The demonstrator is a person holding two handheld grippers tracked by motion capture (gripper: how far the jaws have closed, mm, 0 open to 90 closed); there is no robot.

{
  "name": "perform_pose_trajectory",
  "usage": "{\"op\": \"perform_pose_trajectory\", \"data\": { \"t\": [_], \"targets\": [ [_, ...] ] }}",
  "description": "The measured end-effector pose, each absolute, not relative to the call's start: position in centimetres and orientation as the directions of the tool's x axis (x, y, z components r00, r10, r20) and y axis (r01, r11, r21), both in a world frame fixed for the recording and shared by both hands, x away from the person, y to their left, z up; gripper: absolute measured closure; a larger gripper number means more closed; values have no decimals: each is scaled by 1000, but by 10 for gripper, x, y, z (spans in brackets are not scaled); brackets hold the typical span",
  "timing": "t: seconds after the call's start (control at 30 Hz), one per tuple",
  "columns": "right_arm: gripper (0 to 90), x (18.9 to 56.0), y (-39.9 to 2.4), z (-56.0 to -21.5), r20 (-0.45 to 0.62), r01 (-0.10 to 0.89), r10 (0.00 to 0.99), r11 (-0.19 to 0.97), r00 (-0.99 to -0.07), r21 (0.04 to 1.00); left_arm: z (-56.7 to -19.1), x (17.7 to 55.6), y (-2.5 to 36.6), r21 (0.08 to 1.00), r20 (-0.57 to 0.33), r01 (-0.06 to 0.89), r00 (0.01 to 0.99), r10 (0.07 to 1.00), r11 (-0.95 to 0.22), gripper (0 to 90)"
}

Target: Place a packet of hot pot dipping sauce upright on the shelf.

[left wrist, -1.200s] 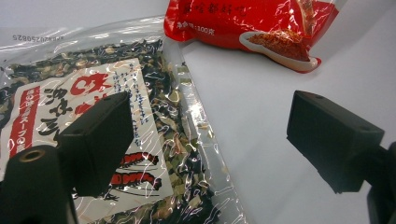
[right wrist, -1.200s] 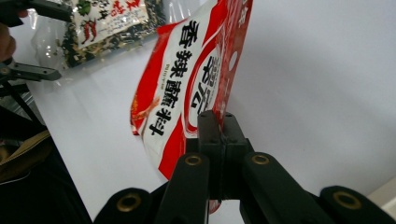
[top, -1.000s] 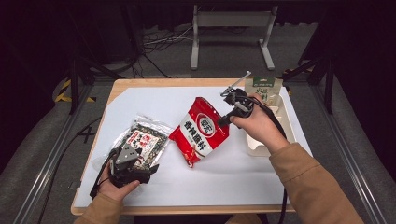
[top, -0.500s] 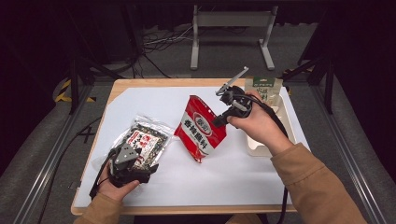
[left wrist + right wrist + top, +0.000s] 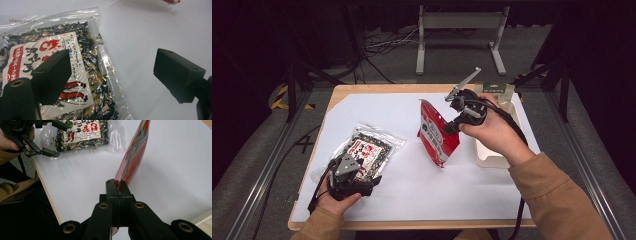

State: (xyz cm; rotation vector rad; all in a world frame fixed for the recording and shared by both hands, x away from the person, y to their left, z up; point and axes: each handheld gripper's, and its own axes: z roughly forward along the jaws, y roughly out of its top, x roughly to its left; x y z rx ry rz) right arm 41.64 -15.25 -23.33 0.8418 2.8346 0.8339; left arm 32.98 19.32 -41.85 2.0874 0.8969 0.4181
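My left gripper (image 5: 349,175) rests with jaws spread wide over the clear packet of dried greens (image 5: 368,150) at the table's (image 5: 377,107) left; mid-table, my right gripper (image 5: 451,125) pinches the red pouch's (image 5: 438,137) edge, lifting it upright; a white tray (image 5: 489,155) sits at the right.

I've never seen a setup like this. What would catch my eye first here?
Most likely the red packet, pinched at its top edge by the right gripper and hanging tilted above the middle of the white table. Next, the clear bag of dark dried bits lying flat at the left, with the left gripper resting at its near end, jaws wide open. A pale tray sits at the right edge.
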Motion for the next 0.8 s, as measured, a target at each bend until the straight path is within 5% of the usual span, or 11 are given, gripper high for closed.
{"op": "perform_pose_trajectory", "data": {
  "t": [0.8],
  "targets": [
    [900,418,-179,-202,-45,451,545,735,-837,507,-418,330,197,787,-10,456,683,731,-415,152]
  ]
}}
